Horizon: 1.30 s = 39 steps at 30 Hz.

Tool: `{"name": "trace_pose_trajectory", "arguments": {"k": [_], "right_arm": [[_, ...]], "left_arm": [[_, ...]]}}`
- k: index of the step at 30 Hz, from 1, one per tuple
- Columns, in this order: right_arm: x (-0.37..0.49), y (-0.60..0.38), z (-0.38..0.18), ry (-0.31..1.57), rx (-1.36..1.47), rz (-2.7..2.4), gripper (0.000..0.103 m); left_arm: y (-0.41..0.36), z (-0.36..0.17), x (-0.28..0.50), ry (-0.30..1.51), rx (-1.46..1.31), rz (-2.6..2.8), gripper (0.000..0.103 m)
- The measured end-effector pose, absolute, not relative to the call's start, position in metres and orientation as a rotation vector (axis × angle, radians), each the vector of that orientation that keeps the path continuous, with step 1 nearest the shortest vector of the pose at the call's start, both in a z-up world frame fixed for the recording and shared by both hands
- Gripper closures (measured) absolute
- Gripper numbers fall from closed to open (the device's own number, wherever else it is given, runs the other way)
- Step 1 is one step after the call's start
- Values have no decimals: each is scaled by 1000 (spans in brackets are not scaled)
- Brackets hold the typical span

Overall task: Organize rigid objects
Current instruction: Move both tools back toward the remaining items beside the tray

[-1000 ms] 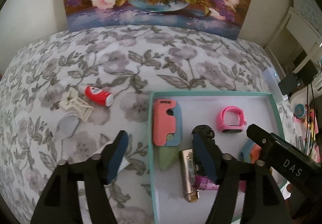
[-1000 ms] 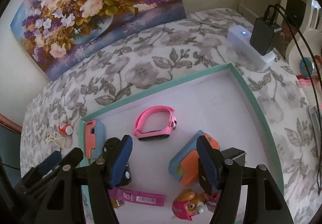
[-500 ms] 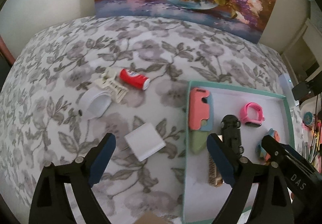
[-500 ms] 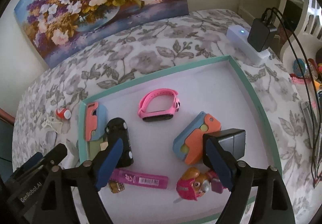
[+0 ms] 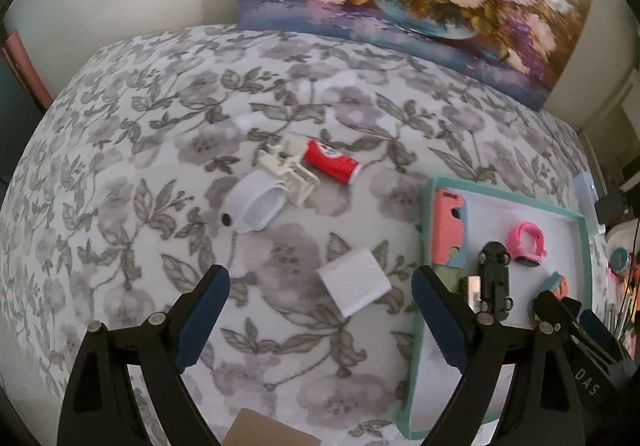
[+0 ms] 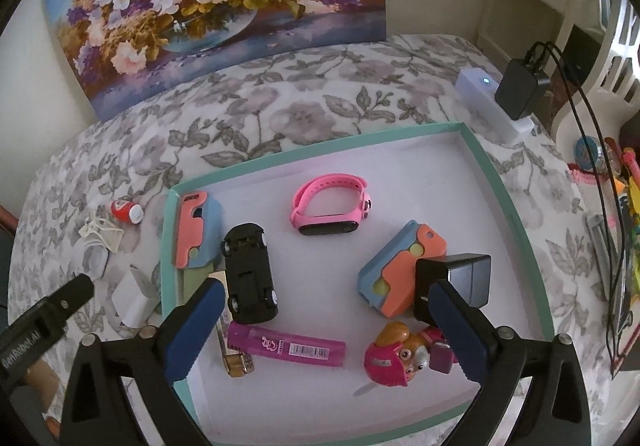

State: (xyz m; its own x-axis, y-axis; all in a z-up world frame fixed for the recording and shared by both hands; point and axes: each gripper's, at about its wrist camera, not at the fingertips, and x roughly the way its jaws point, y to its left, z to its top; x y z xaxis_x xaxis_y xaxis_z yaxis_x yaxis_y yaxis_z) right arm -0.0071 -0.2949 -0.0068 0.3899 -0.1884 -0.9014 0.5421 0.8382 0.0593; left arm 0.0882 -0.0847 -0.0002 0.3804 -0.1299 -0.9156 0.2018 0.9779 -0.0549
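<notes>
A teal-rimmed tray (image 6: 320, 149) holds a black toy car (image 6: 250, 274), a pink watch (image 6: 328, 205), a pink-and-blue case (image 6: 196, 230), a blue-and-orange case (image 6: 396, 270), a black cube (image 6: 468, 278), a magenta tube (image 6: 288, 344) and a pup figure (image 6: 396, 356). My right gripper (image 6: 320, 290) hangs over the tray's near half, jaws opening, nothing between them. My left gripper (image 5: 320, 278) stands open over the floral cloth. A white square block (image 5: 354, 282) lies just ahead of it. Farther off lie a white band (image 5: 256, 205), a cream clip (image 5: 288, 169) and a red tube (image 5: 330, 163).
A flower painting (image 6: 216, 5) leans against the back wall. A white power strip (image 6: 492, 105) with a black adapter and cables sits beyond the tray's right corner. Colourful clutter lines the right edge. A brown cardboard piece (image 5: 268, 430) lies near me.
My left gripper has slid left from above the tray to above the cloth, its jaws spreading. My right gripper's jaws have spread wider and it has drawn back a little over the tray.
</notes>
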Motion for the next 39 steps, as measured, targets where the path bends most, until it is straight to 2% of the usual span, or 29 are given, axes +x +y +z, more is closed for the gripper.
{"name": "trace_pose_trajectory", "arguments": {"k": [15, 30, 39], "right_arm": [[18, -266, -9, 1087, 326, -424, 0], [66, -173, -22, 1117, 212, -197, 0], [79, -149, -32, 1115, 214, -109, 1]], "left_arm": [[-34, -2, 117, 1187, -72, -146, 10], [18, -22, 138, 1258, -93, -15, 10], [42, -35, 146, 1299, -135, 33, 10]]}}
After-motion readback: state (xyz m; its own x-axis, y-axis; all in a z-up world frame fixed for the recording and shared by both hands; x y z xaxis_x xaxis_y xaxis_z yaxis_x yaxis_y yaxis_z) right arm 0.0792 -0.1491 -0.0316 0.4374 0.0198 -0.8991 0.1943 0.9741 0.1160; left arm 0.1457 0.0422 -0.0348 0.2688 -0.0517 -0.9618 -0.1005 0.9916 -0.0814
